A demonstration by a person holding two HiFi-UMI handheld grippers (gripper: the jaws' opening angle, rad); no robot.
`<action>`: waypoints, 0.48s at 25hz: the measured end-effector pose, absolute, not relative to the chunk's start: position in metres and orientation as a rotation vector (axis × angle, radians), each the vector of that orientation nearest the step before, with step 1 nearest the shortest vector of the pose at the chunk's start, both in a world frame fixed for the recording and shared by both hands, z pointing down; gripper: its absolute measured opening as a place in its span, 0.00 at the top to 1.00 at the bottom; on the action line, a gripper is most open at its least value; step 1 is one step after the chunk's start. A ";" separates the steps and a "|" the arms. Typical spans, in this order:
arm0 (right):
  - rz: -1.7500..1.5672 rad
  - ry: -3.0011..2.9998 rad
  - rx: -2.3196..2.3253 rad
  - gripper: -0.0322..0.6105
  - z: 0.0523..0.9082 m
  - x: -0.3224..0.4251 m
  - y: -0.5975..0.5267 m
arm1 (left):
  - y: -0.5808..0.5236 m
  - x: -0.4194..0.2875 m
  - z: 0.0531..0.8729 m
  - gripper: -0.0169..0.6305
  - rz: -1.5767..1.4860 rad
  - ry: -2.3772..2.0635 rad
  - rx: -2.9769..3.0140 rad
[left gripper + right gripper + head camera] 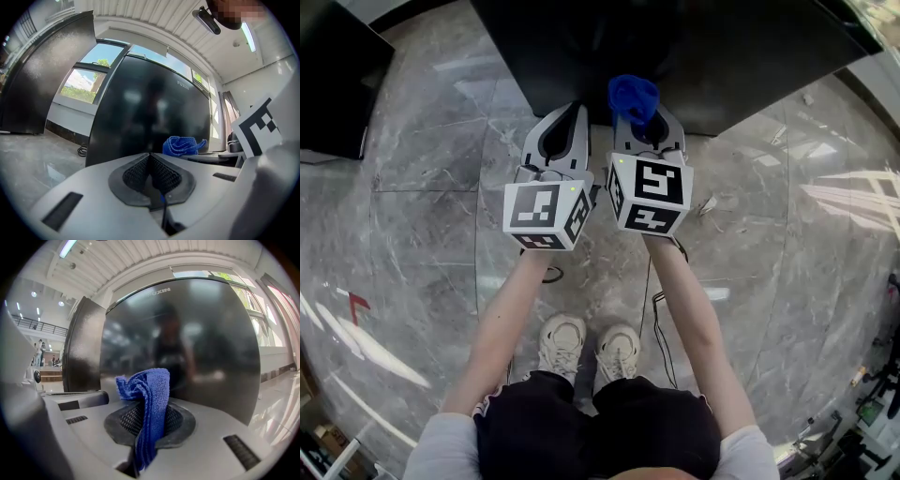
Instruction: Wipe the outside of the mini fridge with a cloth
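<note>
Right gripper (146, 425): jaws clamped on blue cloth (149, 392), folded tuft stood up above pads.
Left gripper (151, 174): jaws pressed together, nothing between them.
Both held side by side, pointed at mini fridge (187, 333). Cloth was near its front, no contact visible.
Judgement: cloth was in grip and aimed, wiping stroke not under way; apparently whole outside left to do.
Fridge door was shut, contents hidden.
Second dark cabinet (37, 79) stood to left on marble floor (422, 234).
</note>
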State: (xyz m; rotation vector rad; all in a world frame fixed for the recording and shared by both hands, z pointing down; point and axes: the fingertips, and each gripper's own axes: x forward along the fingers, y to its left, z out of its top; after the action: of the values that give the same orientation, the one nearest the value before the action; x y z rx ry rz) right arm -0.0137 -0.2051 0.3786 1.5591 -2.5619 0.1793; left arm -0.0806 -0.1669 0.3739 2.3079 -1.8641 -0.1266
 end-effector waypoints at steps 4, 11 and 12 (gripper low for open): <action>0.187 -2.523 1.627 0.87 0.379 0.023 -0.209 | -0.173 -0.060 0.378 0.97 -0.139 -1.828 2.312; 0.176 -2.445 1.752 0.87 0.381 0.087 -0.219 | -0.189 -0.003 0.382 0.97 -0.130 -1.737 2.378; 0.185 -2.430 1.781 0.87 0.381 0.098 -0.221 | -0.190 0.005 0.382 0.97 -0.127 -1.723 2.391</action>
State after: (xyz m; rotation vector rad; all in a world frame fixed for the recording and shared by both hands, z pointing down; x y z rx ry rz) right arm 0.0983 -0.2209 0.3813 1.7807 -2.4297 0.1846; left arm 0.0052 -0.1904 0.3822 2.3911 -1.7228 -0.1273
